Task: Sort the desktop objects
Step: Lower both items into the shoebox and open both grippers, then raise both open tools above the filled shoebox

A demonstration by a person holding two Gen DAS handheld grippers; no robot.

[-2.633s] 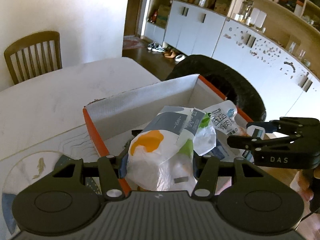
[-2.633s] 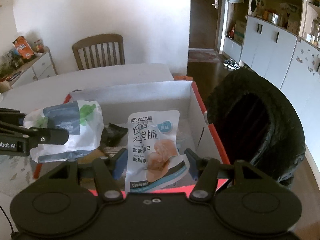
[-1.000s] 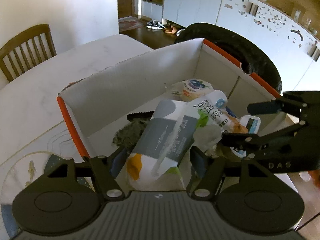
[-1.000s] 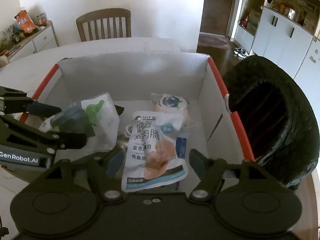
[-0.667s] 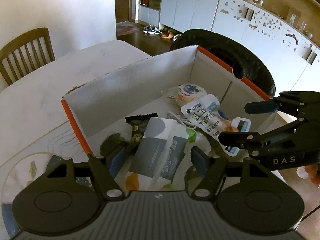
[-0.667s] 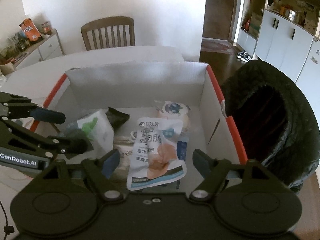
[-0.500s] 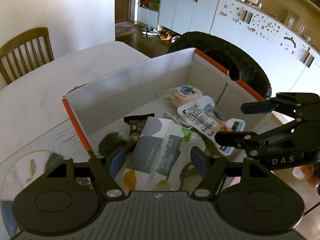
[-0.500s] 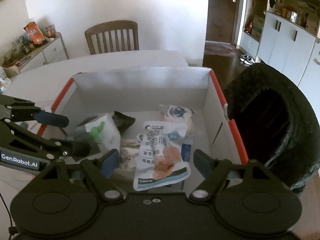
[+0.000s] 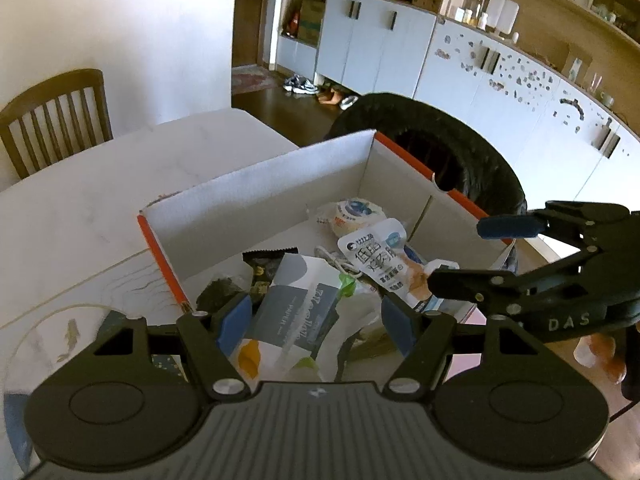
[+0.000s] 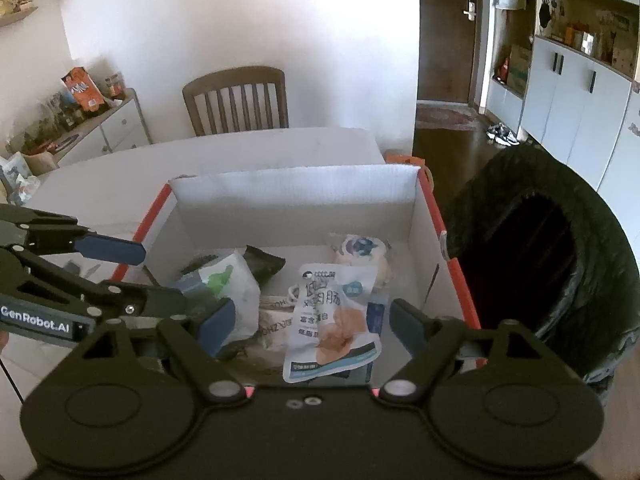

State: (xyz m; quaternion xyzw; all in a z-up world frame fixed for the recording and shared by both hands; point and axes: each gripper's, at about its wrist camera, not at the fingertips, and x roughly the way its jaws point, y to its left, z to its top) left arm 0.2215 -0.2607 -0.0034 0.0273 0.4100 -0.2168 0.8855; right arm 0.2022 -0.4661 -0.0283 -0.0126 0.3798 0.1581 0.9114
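Note:
An open cardboard box with orange rims (image 9: 260, 188) (image 10: 296, 196) sits on the white table. Inside lie a white and grey tissue pack (image 9: 296, 320) (image 10: 230, 292), a white snack pouch with Chinese print (image 9: 384, 264) (image 10: 332, 320), a round wrapped bun (image 9: 352, 216) (image 10: 360, 250) and a dark packet (image 9: 266, 264) (image 10: 264, 264). My left gripper (image 9: 314, 324) is open above the tissue pack, touching nothing. My right gripper (image 10: 310, 322) is open above the snack pouch, empty.
A black-lined bin (image 9: 440, 148) (image 10: 548, 256) stands just right of the box. A wooden chair (image 10: 236, 100) stands behind the table. A placemat with a fish print (image 9: 68, 332) lies left of the box. Cabinets line the far wall.
Both grippers let go of their packs, which now lie in the box. Both grippers have opened and lifted back from the box.

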